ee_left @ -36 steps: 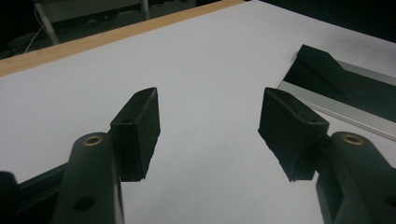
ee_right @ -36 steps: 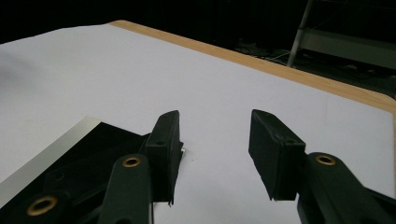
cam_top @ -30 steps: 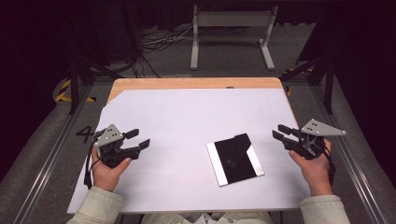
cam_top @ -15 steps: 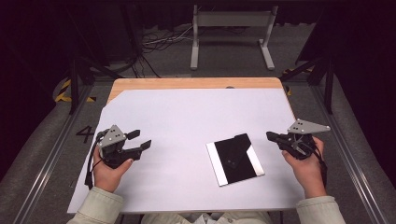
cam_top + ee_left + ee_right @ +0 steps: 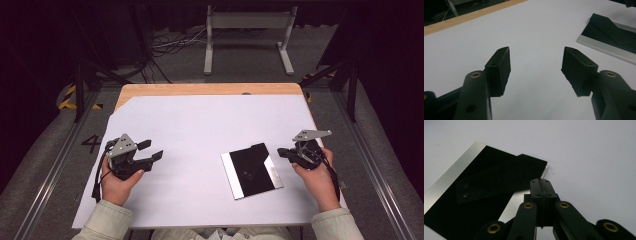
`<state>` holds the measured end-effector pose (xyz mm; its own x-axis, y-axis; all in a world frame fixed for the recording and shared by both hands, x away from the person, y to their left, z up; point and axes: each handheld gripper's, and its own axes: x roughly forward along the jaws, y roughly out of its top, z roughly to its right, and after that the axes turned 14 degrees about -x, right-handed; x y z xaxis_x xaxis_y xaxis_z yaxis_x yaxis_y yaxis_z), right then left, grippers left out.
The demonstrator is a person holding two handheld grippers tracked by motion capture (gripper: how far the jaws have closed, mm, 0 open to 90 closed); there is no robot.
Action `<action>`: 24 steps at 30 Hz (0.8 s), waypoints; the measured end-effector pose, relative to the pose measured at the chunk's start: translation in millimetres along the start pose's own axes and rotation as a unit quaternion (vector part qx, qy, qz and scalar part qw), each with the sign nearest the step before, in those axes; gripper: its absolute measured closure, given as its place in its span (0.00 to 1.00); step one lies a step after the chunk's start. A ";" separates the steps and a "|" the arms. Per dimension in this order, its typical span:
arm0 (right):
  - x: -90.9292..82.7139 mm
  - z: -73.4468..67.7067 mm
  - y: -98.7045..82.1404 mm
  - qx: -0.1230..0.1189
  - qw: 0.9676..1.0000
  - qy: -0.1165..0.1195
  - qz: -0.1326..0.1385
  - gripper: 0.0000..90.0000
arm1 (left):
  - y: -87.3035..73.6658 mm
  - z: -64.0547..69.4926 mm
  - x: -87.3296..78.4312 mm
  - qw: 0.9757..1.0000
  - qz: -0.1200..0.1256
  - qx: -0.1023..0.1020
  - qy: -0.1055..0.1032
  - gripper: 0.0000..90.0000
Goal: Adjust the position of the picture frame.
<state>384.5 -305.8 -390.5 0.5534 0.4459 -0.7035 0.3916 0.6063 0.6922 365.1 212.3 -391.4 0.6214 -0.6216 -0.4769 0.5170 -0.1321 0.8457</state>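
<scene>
A flat black panel (image 5: 251, 172) with silver strips along two edges lies on the white table top (image 5: 210, 125), right of the middle. A black strap (image 5: 501, 178) with two small studs rests diagonally across it. My right gripper (image 5: 281, 151) is shut, its tip just off the panel's right edge; in the right gripper view the jaws (image 5: 541, 182) press together over the panel's corner with nothing seen between them. My left gripper (image 5: 151, 150) is open at the table's left, well apart from the panel (image 5: 614, 35), with nothing but bare table between its fingertips (image 5: 536, 65).
A wooden strip (image 5: 210, 89) borders the table's far edge. Beyond it are a metal stand (image 5: 247, 35) and cables on the floor. Rails run along both sides of the table.
My right gripper has shut its jaws and moved left toward the panel's right edge. The left gripper has stayed open and hardly moved.
</scene>
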 end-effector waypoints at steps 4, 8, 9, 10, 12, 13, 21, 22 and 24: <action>12.0 0.0 -0.3 0.012 0.999 0.011 -0.031 1.00 | 0.2 -0.2 -0.1 1.000 0.000 0.000 0.000 0.45; 19.1 -0.1 -1.7 0.014 0.998 0.017 -0.057 1.00 | 0.7 -1.5 -0.4 1.000 -0.001 -0.002 0.003 0.45; 19.1 -0.1 -1.7 0.014 0.998 0.017 -0.057 1.00 | 0.7 -1.5 -0.4 1.000 -0.001 -0.002 0.003 0.45; 20.3 0.1 -2.0 0.015 0.998 0.020 -0.061 1.00 | 0.9 -2.1 -0.2 1.000 -0.003 0.000 0.004 0.45; 23.0 0.5 -3.1 0.021 0.997 0.023 -0.073 1.00 | 0.8 -1.9 0.2 1.000 -0.005 -0.003 0.003 0.45; 23.8 0.6 -3.4 0.022 0.997 0.024 -0.076 1.00 | 0.8 -1.8 0.5 1.000 -0.004 -0.004 0.003 0.45; 33.2 -0.2 -1.2 0.025 0.996 0.023 -0.089 1.00 | 0.8 -1.3 2.0 1.000 -0.011 -0.004 0.004 0.45; 34.8 0.2 -0.5 0.028 0.995 0.022 -0.092 1.00 | 0.7 -1.3 2.2 1.000 -0.011 -0.004 0.003 0.45; 38.1 2.1 1.3 0.031 0.994 0.016 -0.100 1.00 | 0.7 -1.4 2.5 1.000 -0.012 -0.004 0.004 0.45</action>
<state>407.7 -289.4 -416.0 0.4365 0.3415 -0.8324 0.5360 0.6444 0.5454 367.9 211.8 -392.3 0.6137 -0.6117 -0.4993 0.5361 -0.1414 0.8322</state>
